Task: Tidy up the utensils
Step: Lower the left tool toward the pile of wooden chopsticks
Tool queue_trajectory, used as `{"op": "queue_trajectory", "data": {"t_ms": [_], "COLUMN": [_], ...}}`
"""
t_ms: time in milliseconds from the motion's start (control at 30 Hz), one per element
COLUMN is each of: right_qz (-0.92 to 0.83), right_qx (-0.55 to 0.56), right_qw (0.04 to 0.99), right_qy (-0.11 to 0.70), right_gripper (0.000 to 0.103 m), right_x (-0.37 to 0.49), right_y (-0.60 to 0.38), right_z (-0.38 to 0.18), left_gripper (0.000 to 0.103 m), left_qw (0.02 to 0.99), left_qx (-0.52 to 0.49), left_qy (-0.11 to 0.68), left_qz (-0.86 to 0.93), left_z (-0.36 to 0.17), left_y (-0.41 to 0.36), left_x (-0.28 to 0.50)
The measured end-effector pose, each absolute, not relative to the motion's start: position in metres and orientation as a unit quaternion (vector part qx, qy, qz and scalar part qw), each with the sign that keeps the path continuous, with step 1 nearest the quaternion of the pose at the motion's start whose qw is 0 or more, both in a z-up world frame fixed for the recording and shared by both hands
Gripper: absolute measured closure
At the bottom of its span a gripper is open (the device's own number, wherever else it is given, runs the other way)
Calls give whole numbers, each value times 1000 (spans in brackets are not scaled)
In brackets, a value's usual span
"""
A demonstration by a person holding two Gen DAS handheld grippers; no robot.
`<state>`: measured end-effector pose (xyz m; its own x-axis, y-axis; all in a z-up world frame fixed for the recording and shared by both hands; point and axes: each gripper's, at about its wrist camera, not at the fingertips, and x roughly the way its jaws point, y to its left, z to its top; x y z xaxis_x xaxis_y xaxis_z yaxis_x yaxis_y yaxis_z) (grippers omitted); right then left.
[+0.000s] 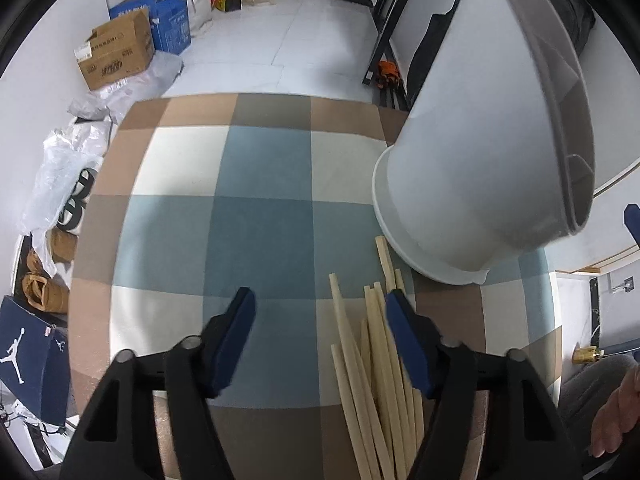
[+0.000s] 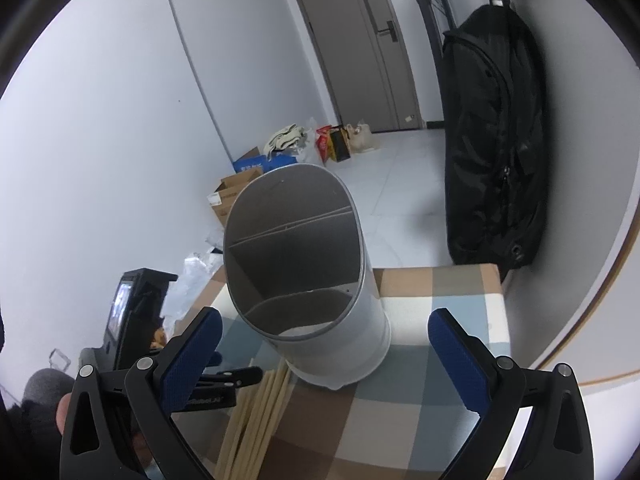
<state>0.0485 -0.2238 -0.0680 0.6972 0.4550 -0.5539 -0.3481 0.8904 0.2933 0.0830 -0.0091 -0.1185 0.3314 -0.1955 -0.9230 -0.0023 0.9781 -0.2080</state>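
Fingers of the left gripper (image 1: 320,312) stood partly apart over the table (image 1: 264,168), with nothing pressed between the pads. Its right finger (image 1: 404,332) lay over the pile of chopsticks (image 1: 376,360), but most of the sticks were under or beside that finger, not in the gap. The right gripper (image 2: 324,344) was wide open and held nothing; the holder (image 2: 304,280) stood just in front of it, between the lines of its two fingers.

The chopsticks lay loose on the checked cloth, close to the near edge, with some far tips touching or almost touching the base of the holder. They looked like pale wood or bamboo, so probably light, stiff and a little smooth. I judged that they could roll or fan out if pinched at one end only. A better place to hold seemed the middle of the bundle, across the sticks, so that they stay together.

The holder was a grey-white cylinder with inner dividers, upright, and looked empty. It seemed light plastic, so it could tip if pushed at the rim.

The left gripper pointed steeply down at the table. The right one pointed more gently down, toward the mouth of the holder. A hand (image 1: 616,412) showed at the lower right edge of the left view.
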Motion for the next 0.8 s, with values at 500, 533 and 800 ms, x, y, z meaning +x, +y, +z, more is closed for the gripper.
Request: {"op": "queue_trajectory", "data": {"t_ms": [500,533,800], "right_qz": [219,219,222], "right_qx": [86,86,76], "right_qw": [915,915,918], "right_qy": [328,327,321], "right_gripper": [0,0,0], "right_x": [48,49,43], "right_y": [-222,-222,-218], "right_z": [-67,-68,-65], "left_gripper": [101,101,103], "left_qw": [814,816,832], "left_qx": [-108,-110,-142], "left_qy": [567,563,532], "left_qz": [-64,-64,-76], "left_z": [-115,-113,-97], "left_y": [-13,-12,-10], "left_x": [81,80,75]}}
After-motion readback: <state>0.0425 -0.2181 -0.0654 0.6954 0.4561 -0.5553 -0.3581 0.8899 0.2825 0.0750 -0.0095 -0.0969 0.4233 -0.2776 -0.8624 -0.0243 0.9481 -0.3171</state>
